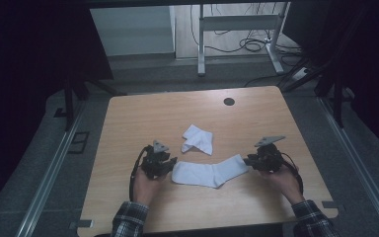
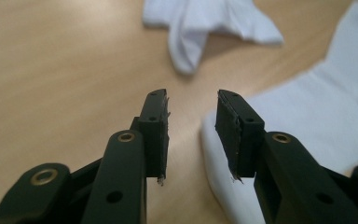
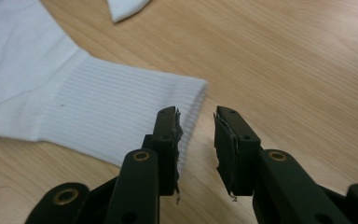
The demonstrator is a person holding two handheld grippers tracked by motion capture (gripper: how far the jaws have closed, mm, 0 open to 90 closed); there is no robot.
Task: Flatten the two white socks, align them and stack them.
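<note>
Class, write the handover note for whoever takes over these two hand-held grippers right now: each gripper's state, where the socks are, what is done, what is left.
Left gripper: open, holding nothing, at the toe end of the flat sock.
Right gripper: open, holding nothing, at that sock's ribbed cuff.
Flat sock lies spread out between the grippers on the table.
Crumpled sock lies just beyond it, apart from both grippers.
Done: one sock laid flat.
Left: probably flattening the crumpled sock and pairing the two.

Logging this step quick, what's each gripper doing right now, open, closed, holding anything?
Left gripper: open, holding nothing, at one end of the flat sock.
Right gripper: open, holding nothing, at that sock's ribbed cuff end.
</note>
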